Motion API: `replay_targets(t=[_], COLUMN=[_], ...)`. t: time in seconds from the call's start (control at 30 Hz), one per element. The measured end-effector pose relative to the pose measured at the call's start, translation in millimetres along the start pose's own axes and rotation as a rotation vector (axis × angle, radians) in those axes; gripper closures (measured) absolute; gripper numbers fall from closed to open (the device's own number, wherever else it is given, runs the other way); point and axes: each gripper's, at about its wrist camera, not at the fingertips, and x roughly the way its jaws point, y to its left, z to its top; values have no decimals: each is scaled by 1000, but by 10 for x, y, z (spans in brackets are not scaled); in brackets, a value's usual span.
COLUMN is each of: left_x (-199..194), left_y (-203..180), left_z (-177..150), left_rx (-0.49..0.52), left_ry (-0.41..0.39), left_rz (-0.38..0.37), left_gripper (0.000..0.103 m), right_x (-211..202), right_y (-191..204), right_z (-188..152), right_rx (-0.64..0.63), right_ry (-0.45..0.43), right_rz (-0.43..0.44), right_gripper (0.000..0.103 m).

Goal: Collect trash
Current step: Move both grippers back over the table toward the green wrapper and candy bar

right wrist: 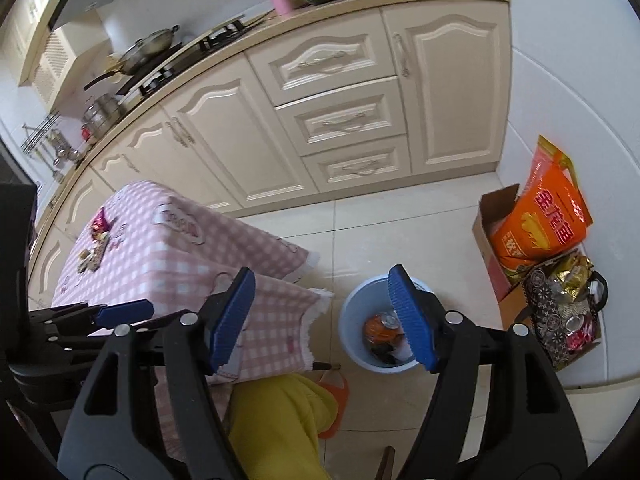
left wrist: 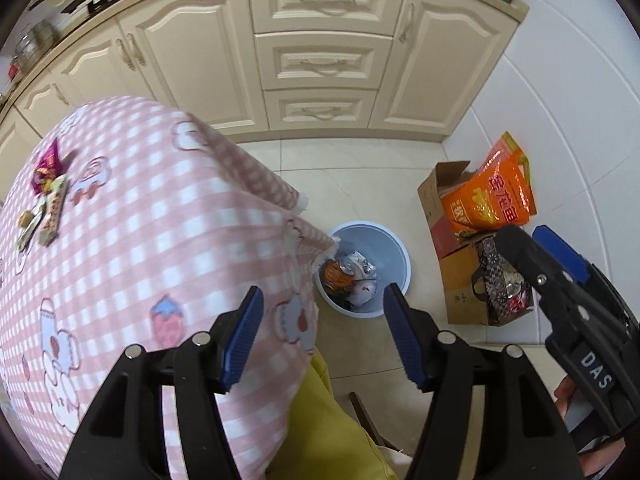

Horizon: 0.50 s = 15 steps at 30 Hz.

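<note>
A light blue bin point(left wrist: 394, 252) stands on the floor beside the table; it holds crumpled wrappers and a can point(left wrist: 352, 276). It also shows in the right wrist view point(right wrist: 356, 312). Several wrappers point(left wrist: 46, 196) lie at the far left of the pink checked tablecloth point(left wrist: 152, 216), also seen small in the right wrist view point(right wrist: 94, 244). My left gripper point(left wrist: 322, 336) is open and empty, held above the table corner and the bin. My right gripper point(right wrist: 320, 320) is open and empty, above the bin and table edge. The right gripper also shows in the left wrist view point(left wrist: 560, 276).
Cream kitchen cabinets point(left wrist: 320, 60) line the back. A cardboard box with an orange bag point(left wrist: 492, 196) and a patterned bag of cans point(left wrist: 504, 280) stand by the white wall on the right. The person's yellow-clad leg point(right wrist: 276, 420) and an orange slipper point(right wrist: 336, 400) are below.
</note>
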Motion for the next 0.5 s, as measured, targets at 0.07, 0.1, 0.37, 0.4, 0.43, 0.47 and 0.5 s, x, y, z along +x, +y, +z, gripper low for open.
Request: replay_targets(t=[0.07, 0.1, 0.37, 0.4, 0.43, 0.47, 0.5], left_x=[-88, -124, -414, -433, -470, -494, -517], left_y=[104, 159, 867, 953, 1101, 1213, 1334], left_z=[-47, -61, -294, -321, -362, -390, -421], left_rx=[-14, -22, -131, -145, -167, -185, -205], left_ry=[-19, -26, -69, -71, -74, -75, -77], left_rz=[6, 7, 50, 56, 65, 72, 80], left_gripper=[42, 41, 38, 37, 36, 36, 35], right_x=[-39, -49, 62, 94, 124, 172, 226], right_y=[136, 209, 951, 1058, 1152, 1280, 1417], right_z=[-7, -7, -13, -22, -32, -38, -45], right_rx=[-23, -36, -139, -153, -167, -187, -207], right_ry=[-5, -4, 29, 38, 47, 59, 73], right_rz=[8, 15, 71, 79, 85, 96, 106], right_gripper=[34, 32, 25, 23, 22, 22, 22])
